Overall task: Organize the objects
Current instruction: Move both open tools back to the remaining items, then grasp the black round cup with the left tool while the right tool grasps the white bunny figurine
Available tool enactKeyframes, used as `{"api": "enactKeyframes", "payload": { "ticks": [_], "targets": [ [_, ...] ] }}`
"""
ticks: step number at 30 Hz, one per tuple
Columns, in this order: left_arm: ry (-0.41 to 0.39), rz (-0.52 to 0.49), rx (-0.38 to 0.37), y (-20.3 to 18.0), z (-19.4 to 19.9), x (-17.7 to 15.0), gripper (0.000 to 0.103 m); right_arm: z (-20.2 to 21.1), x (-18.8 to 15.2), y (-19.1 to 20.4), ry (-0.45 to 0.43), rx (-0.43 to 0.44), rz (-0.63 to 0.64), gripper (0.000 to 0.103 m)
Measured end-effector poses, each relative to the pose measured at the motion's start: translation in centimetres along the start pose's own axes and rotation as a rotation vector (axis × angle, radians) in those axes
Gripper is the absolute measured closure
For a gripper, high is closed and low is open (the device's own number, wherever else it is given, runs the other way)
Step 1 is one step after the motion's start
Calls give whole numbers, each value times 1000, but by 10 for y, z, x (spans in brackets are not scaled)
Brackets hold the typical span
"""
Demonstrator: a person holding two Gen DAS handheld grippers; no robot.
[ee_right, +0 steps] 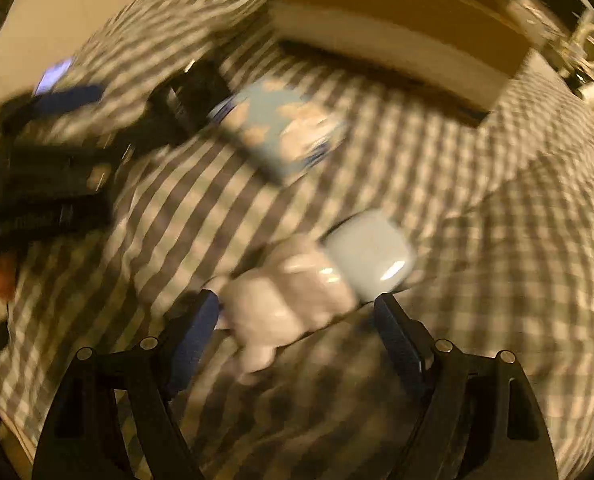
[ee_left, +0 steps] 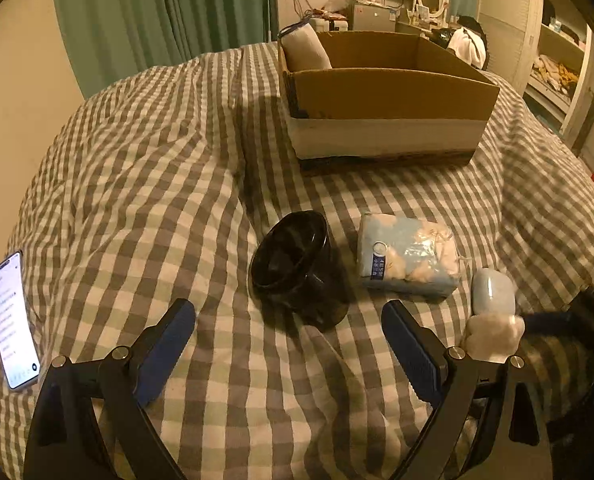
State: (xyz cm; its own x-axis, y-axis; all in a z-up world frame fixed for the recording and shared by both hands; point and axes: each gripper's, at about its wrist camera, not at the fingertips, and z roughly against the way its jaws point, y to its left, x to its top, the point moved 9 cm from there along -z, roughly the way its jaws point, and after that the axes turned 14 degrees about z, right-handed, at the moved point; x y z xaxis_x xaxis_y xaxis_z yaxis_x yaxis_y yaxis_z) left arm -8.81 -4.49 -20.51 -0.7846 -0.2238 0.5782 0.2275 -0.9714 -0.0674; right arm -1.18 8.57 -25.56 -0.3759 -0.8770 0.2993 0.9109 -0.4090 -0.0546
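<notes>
1. The right gripper [ee_right: 297, 320], jaws wide and empty, hangs over a small white plush charm [ee_right: 285, 300] tied to a smooth pale-blue earbud case [ee_right: 371, 256] on the grey-checked bed cover [ee_right: 497, 240].
2. Judged light; the case looks slippery, the plush soft. Take hold across the case's flat sides.
3. The left gripper [ee_left: 289, 344], open and empty, faces a glossy black ceramic mug [ee_left: 297, 268]: rigid, breakable.
4. An open cardboard box [ee_left: 389, 96] stands beyond.

Dim, warm yellowish light (fisheye-curved, dark-cornered edges); left view sharp, right view heavily motion-blurred.
</notes>
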Motion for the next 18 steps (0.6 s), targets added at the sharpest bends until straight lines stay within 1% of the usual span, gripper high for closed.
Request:
{"api": "enactKeyframes", "payload": {
  "ticks": [2,4,5,8,13,14,15,16,17,18],
  "targets": [
    [4,-1,2,0,-1,0,6,-5,-1,6,16,-14,32,26],
    [8,-6,8,0,-3,0,6,-6,0,5,11,-16,33,28],
    [8,-7,8,0,-3,0,6,-4,0,3,-1,-12,20,33],
    [14,1,10,-1,-4,1,6,9,0,-4,-50,18,-17,33],
    [29,28,13,-3,-14,9,8,43,6,-17,-161,15,-45,34],
    [34,31,12,-4,-17,11,12,49,7,-20,-172,5,-47,34],
    [39,32,13,-5,-20,12,19,55,8,-27,-188,-11,-53,34],
    [48,34,15,-6,-25,13,22,60,12,-31,-199,-17,-65,34],
    [64,32,11,-8,-30,13,30,63,14,-38,-210,-19,-77,33],
    [76,28,8,-9,-34,12,40,66,14,-45,-221,-20,-90,33]
  ]
}}
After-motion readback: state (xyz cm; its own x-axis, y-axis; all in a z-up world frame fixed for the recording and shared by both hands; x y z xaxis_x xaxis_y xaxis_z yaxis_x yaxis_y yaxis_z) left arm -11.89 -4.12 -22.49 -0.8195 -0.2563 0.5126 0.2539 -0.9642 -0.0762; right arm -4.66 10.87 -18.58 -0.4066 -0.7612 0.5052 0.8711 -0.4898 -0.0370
